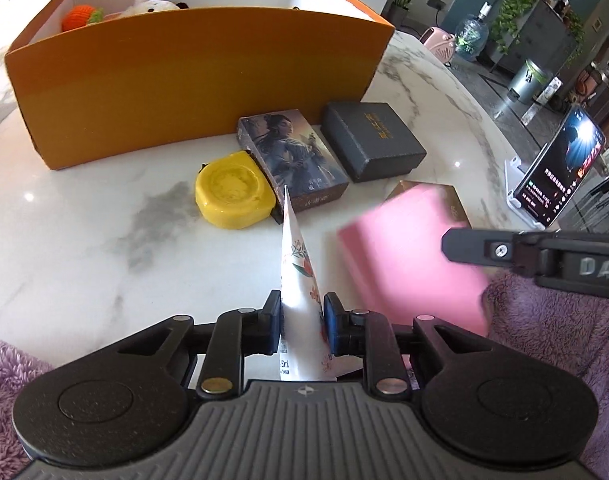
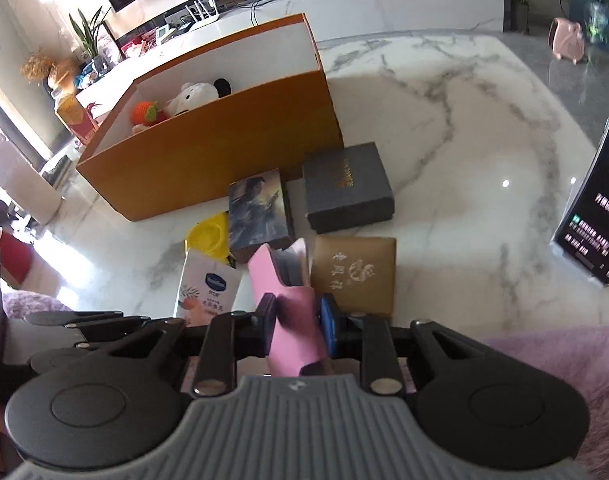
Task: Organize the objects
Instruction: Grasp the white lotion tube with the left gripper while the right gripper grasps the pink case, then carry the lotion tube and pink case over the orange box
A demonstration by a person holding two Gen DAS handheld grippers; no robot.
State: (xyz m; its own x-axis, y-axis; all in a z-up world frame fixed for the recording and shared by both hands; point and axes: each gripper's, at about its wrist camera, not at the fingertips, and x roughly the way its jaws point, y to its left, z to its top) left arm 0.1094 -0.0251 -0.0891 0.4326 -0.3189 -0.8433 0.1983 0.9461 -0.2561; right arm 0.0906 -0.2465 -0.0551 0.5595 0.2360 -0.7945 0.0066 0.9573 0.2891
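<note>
The left hand-held gripper (image 1: 302, 328) is clamped on a floral hand-cream tube (image 1: 300, 280), a light, soft thing that will dent; its stiffer lower body is the better hold. The right hand-held gripper (image 2: 296, 320) pinches a pink notebook (image 2: 292, 320), light but floppy and likely to fan open. Both hang over the marble counter (image 1: 84, 220), near the orange box (image 1: 184, 80) beyond.

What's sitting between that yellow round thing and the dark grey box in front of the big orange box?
A picture-covered box showing a painted figure lies between the yellow tape measure and the dark grey box. Both wrist views show it.
</note>
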